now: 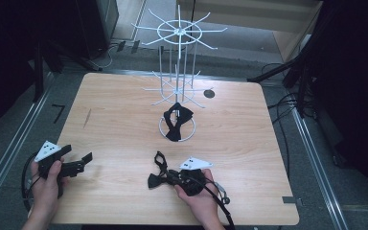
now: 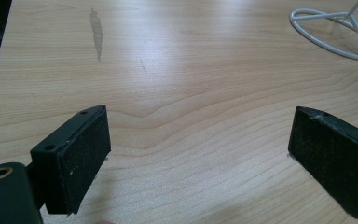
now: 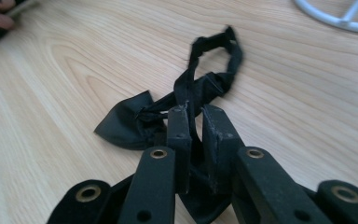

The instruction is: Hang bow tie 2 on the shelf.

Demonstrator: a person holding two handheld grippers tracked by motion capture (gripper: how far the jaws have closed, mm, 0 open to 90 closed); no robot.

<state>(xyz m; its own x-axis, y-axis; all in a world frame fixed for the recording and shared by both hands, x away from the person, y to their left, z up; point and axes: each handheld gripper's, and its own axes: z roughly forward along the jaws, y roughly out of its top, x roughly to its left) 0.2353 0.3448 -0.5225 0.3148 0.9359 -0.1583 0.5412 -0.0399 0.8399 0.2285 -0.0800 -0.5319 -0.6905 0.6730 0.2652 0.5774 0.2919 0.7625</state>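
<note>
At the pale wooden table's (image 1: 124, 120) near edge, the right gripper (image 3: 195, 116) pinches a limp black fabric bow tie (image 3: 135, 123) at its knot; soft, light, best held there; the left gripper (image 2: 196, 149) waits agape.

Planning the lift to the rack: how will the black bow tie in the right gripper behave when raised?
The bow tie is creased cloth, so probably floppy and light. Its strap loop will likely dangle. The right gripper pinches it narrowly.

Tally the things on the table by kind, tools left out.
Black bow ties: 2, one near the table's front edge, one on the stand's base.
White wire stands: 1.
Total: 3.
</note>
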